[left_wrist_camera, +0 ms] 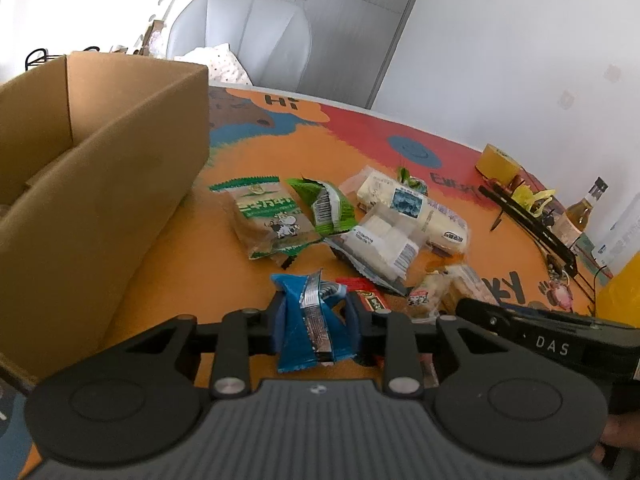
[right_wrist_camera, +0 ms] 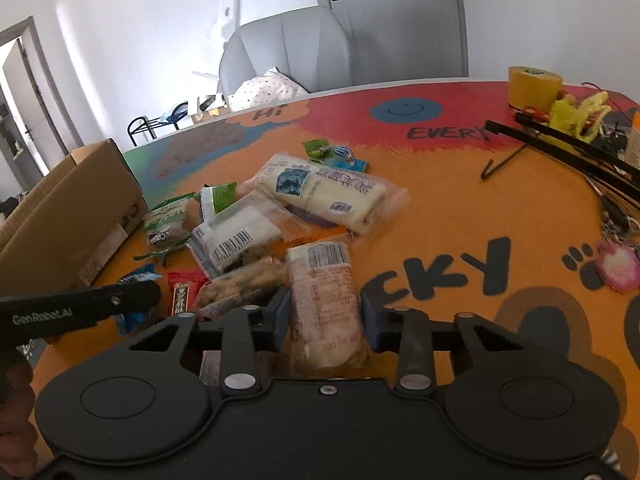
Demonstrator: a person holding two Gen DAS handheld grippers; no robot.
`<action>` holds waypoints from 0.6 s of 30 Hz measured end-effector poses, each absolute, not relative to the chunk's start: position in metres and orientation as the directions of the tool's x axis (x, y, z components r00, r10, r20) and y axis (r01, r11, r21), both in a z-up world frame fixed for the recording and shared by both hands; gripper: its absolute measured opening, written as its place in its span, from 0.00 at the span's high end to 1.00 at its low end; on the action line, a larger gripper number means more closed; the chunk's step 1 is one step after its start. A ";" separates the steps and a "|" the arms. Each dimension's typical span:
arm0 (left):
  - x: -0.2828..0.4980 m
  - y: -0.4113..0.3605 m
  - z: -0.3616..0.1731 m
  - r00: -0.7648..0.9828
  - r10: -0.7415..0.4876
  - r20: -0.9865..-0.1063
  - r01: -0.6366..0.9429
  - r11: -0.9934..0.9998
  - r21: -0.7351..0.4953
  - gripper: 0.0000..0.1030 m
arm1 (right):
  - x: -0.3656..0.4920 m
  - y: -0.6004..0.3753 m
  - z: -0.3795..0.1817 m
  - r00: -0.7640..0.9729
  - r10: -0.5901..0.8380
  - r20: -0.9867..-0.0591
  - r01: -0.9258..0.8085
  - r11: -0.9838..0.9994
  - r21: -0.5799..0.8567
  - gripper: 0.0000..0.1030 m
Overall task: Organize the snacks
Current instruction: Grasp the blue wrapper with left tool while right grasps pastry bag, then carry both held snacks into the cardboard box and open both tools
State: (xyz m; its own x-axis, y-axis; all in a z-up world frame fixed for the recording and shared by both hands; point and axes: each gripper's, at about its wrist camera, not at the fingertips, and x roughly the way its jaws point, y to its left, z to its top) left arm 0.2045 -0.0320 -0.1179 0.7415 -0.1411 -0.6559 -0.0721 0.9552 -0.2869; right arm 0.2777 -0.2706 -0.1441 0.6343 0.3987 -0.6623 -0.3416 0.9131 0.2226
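My left gripper [left_wrist_camera: 316, 320] is shut on a blue snack packet [left_wrist_camera: 312, 324] and holds it just above the table, right of the open cardboard box [left_wrist_camera: 100, 184]. My right gripper [right_wrist_camera: 325, 314] has its jaws around a clear-wrapped pink-printed bread packet [right_wrist_camera: 324, 292] that lies on the table; the pads sit at its sides. A pile of snacks lies ahead: a green-and-white milk-print packet [left_wrist_camera: 268, 216], a green packet [left_wrist_camera: 328, 204], white packets [left_wrist_camera: 384, 244] and a long white roll [right_wrist_camera: 324, 192]. A red packet [right_wrist_camera: 182, 292] lies near the left gripper.
The round orange-and-red table [right_wrist_camera: 460, 208] carries a yellow tape roll [right_wrist_camera: 534, 86], black rods [right_wrist_camera: 560, 140], keys with a pink charm [right_wrist_camera: 618, 268] and a bottle [left_wrist_camera: 580, 212] on the right. A grey chair [left_wrist_camera: 248, 36] stands behind the table.
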 end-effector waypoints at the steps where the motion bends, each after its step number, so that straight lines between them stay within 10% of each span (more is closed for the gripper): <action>1: 0.203 -0.031 -0.117 0.744 -0.141 -0.654 -0.071 0.956 -0.286 0.71 | 0.275 -0.271 -0.143 0.635 0.395 -0.664 -0.336 0.915 0.223 0.67; 18: 0.175 -0.013 -0.067 0.806 -0.115 -0.581 -0.053 0.963 -0.264 0.72 | 0.253 -0.266 -0.093 0.691 0.439 -0.574 -0.353 0.898 0.263 0.69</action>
State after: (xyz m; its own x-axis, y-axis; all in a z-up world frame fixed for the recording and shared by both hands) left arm 0.1750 -0.0127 -0.0666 0.8055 -0.1148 -0.5814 -0.0530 0.9632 -0.2637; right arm 0.2530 -0.2660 -0.0926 0.6907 0.4394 -0.5743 -0.3528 0.8980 0.2628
